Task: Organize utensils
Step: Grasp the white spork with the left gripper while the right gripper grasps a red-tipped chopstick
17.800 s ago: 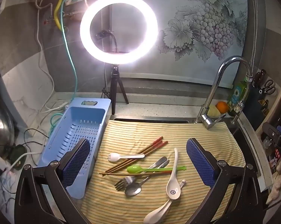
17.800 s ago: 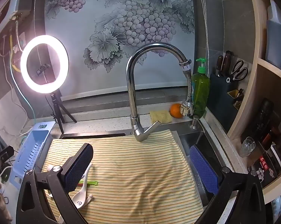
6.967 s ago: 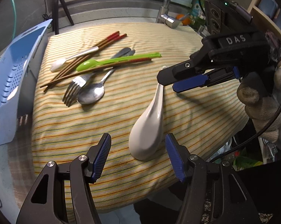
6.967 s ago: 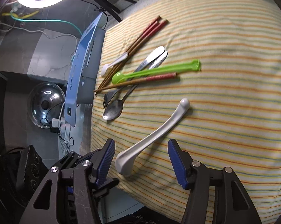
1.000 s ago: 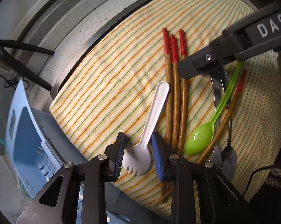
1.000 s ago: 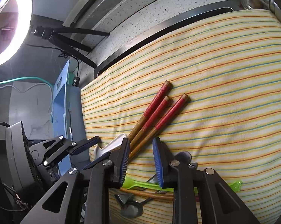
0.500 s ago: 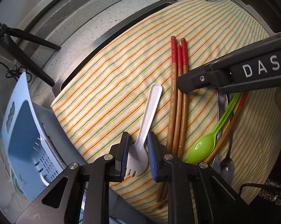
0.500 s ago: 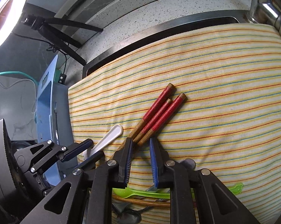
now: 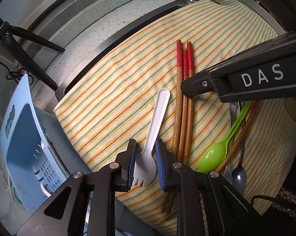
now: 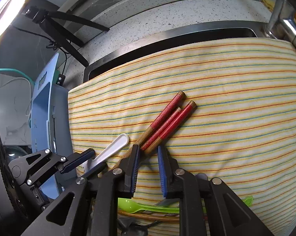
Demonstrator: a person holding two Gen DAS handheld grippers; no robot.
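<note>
Found the white fork (image 9: 157, 118) lying flat on the striped cloth (image 9: 112, 98) in the left wrist view, long axis running from 7 to 1 o'clock, tines at the near end and the rounded handle tip pointing to 1 o'clock. Caught the left gripper (image 9: 145, 143) aimed steeply down over it, its jaws having just been closing, narrowed onto the fork's neck and head with both blue pads against the plastic. Saw three chopsticks (image 9: 184, 108) just beside the fork at 3 o'clock, nearly touching it, red ends pointing to 12. Placed the right gripper (image 10: 147, 151) also tilted steeply down, jaws drawn almost together, two chopsticks running in between the tips and the third passing outside the left finger; could not tell whether the pads pressed on them. Noted a green spoon (image 9: 212, 155) at 4 o'clock of the chopsticks, and a blue rack (image 9: 20, 137) off the cloth at 9 o'clock.
</note>
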